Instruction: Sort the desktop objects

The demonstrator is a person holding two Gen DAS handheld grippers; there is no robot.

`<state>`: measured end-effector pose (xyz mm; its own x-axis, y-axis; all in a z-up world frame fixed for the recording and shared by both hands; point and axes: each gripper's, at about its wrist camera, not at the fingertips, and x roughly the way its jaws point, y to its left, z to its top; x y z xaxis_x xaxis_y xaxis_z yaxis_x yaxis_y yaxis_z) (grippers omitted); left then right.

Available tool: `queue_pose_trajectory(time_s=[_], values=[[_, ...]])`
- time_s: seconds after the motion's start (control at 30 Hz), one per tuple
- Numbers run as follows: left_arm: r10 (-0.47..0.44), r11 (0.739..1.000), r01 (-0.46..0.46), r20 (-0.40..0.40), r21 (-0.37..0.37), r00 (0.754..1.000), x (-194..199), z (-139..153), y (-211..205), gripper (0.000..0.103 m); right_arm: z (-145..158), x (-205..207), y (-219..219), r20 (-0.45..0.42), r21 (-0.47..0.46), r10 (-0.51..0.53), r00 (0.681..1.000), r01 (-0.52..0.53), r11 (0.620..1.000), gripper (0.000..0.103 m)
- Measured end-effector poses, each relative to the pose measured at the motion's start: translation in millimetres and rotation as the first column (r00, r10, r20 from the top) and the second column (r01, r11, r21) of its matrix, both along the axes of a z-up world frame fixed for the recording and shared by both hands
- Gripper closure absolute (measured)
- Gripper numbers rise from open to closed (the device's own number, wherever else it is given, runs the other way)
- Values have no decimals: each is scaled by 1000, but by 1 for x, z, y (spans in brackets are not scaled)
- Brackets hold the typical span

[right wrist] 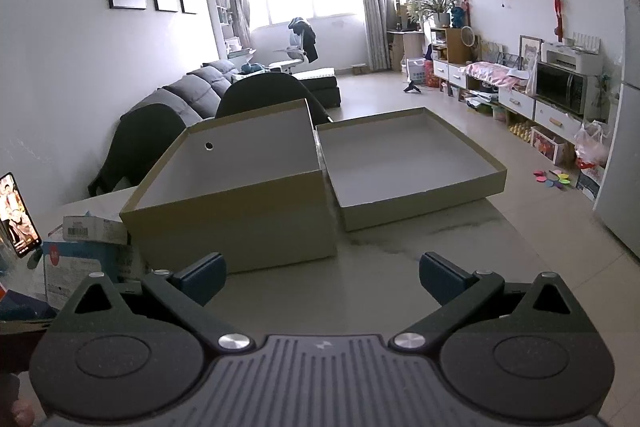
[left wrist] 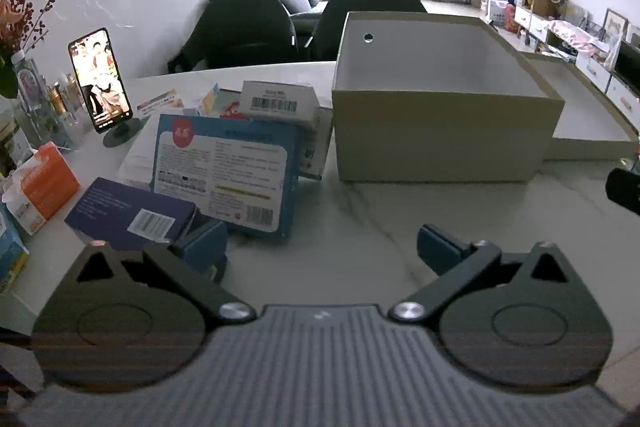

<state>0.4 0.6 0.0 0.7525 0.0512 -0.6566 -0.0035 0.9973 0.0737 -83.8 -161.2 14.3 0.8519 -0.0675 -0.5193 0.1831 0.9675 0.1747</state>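
Observation:
An empty tan cardboard box (left wrist: 436, 143) (right wrist: 236, 223) stands open on the marble table, its shallow lid (left wrist: 588, 123) (right wrist: 412, 183) lying upturned to its right. Left of the box is a pile of packages: a blue carton (left wrist: 228, 175) (right wrist: 80, 267) leaning upright, a white barcoded box (left wrist: 276, 99) (right wrist: 96, 229) on top behind it, and a dark navy box (left wrist: 128, 213) lying flat in front. My left gripper (left wrist: 322, 247) is open over bare table, its left finger (left wrist: 204, 247) close beside the navy box. My right gripper (right wrist: 322, 277) is open and empty, just before the tan box.
A phone (left wrist: 100, 79) on a round stand plays video at the table's left, next to an orange tissue pack (left wrist: 42, 183), bottles and a vase of red berries. Dark chairs (left wrist: 244, 27) stand behind the table. The right gripper's tip (left wrist: 624, 189) shows at the left view's right edge.

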Motion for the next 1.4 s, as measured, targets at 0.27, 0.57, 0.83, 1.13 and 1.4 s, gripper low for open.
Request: queue_pose_trajectory(time_s=[0.27,0.57,0.83,1.13,1.4], values=[[8,1000,-8,8,16,1000,2,-2,2,0,-1,9,14,6,-14,-5,1000,6,1000,0],[7,1000,-7,0,1,1000,1,0,6,0,-5,6,15,9,-19,-8,1000,8,1000,0],[9,1000,-9,-1,3,1000,2,-1,7,0,-9,-2,9,7,-17,-7,1000,7,1000,0],[11,1000,-11,2,-2,1000,2,0,10,0,-12,-7,2,0,-19,-4,1000,4,1000,0],[13,1000,-13,1,-8,1000,3,1,12,0,-15,3,12,-14,-26,2,1000,-2,1000,0]])
